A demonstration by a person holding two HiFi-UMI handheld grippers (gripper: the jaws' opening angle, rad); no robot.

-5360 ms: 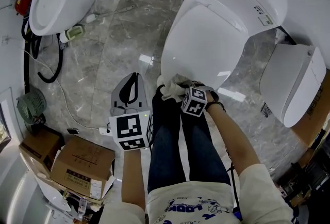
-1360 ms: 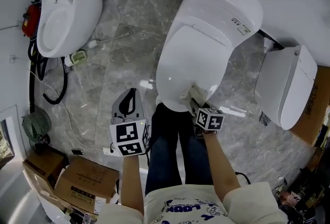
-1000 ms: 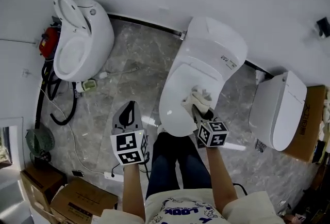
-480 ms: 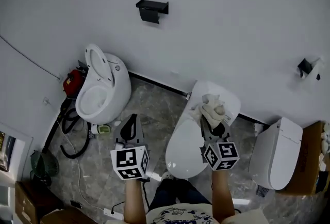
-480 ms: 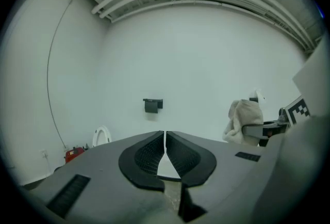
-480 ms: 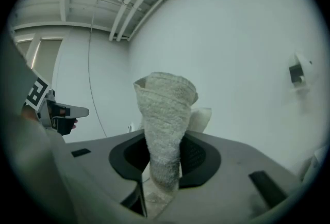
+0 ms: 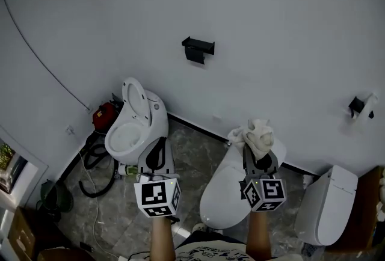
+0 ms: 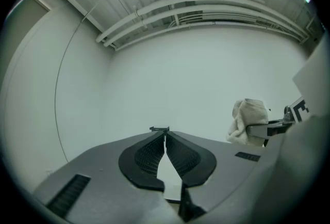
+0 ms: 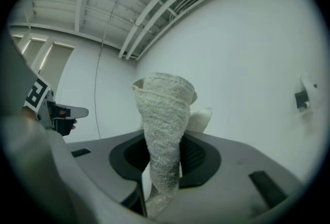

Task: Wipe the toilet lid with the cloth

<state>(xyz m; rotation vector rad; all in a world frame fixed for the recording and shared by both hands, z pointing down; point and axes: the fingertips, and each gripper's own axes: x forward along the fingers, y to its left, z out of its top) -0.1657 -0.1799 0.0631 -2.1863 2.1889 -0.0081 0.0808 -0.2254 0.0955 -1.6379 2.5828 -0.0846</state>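
Right tongs [image 7: 258, 156]: clamping the white cloth [image 7: 257, 133], which is sticking up bunched past the jaws, in the air and apart from the toilet lid [image 7: 225, 190]
Left tongs [image 7: 157, 144]: jaws pressing together on nothing, hovering left of the lid
Markings: black-and-white square markers showing on both cubes
Surroundings: open toilet [image 7: 135, 127] standing left of the lid, another closed toilet [image 7: 322, 205] right of it, black wall holder [image 7: 197, 49] hanging above it

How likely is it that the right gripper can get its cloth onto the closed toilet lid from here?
Probably yes. The right gripper, shut on the cloth, points up at the wall, but the toilet lid lies just below it with nothing between. The left gripper is off to the side.
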